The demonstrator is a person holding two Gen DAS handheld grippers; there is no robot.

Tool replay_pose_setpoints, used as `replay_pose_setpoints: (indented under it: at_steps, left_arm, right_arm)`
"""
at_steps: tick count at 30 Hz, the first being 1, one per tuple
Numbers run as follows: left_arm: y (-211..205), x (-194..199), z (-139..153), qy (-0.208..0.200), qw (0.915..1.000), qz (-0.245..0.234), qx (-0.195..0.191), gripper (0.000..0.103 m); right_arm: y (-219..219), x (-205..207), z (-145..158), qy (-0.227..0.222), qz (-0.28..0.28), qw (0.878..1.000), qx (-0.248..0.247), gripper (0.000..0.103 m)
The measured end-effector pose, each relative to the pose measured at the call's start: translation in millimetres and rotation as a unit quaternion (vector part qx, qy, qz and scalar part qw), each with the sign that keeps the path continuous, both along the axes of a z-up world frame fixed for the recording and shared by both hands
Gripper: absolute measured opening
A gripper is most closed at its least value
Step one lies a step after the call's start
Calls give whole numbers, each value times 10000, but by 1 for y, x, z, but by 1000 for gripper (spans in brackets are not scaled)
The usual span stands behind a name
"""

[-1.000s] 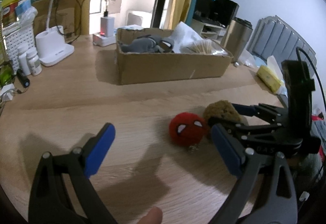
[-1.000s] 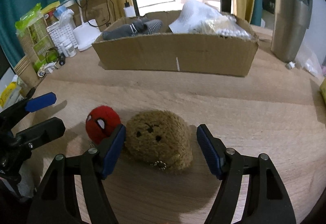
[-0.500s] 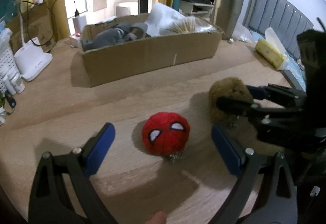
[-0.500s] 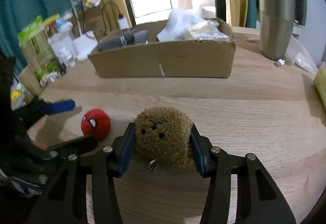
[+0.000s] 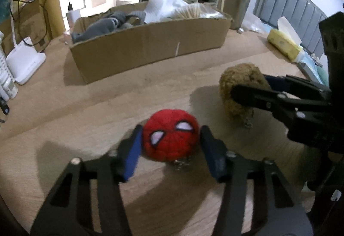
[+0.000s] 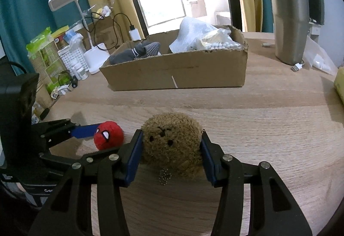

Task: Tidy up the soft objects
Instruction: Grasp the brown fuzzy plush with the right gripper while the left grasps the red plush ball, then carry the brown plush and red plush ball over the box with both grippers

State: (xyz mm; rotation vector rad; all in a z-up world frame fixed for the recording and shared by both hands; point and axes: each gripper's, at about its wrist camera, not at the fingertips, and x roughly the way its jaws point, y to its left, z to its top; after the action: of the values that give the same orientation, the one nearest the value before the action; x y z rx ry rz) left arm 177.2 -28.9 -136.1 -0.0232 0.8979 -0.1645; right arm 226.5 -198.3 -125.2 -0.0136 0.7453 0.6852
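On the wooden table (image 5: 107, 111) a red spider-mask plush ball (image 5: 171, 139) sits between the blue pads of my left gripper (image 5: 172, 143). Its jaws are closing and both pads touch the ball's sides. To its right, a brown fuzzy plush (image 6: 172, 141) with a small metal chain is squeezed between the pads of my right gripper (image 6: 172, 145). In the left wrist view the brown plush (image 5: 238, 83) and the right gripper (image 5: 251, 85) show from the side. A long cardboard box (image 6: 178, 72) stands behind, holding grey socks, white paper and a bag.
A steel tumbler (image 6: 290, 27) stands right of the box. A white desk lamp (image 6: 94, 57), bottles, a basket and a green packet (image 6: 47, 60) crowd the table's left edge. A yellow tissue pack (image 5: 283, 42) lies at the far right. Bare wood lies between plushes and box.
My left gripper came forward to the red ball and narrowed from wide open until its pads met it. My right gripper closed onto the brown plush and tilted it up slightly.
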Motion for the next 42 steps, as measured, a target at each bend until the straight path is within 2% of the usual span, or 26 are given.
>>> replay_pose_setpoints:
  at_steps: [8,15,22,31,38,42]
  left_arm:
    - [0,-10,12,-283,9996,-60,-58,49]
    - [8,-19,29,-622,9980,87,-108,49]
    - [13,-21,32,-718,9972,167,-117,49]
    - [20,-24,35,-820,9963,219,-145,49]
    - [36,-24,44,-906,9945,330,-398,49]
    - [43,-24,52,-1033,9933,446,-277,49]
  right_arm:
    - [0,-1,-1,-14,-17,10000,-7,53]
    - [1,-2,0,-79,-22,10000,10,53]
    - [-1,-8,4,-257,-34,9996,75,53]
    - [-7,-7,9,-209,-68,9994,279,53]
    - [-6,-6,18,-285,-103,9991,283,53]
    - [-4,-6,31,-474,-75,9985,259,53]
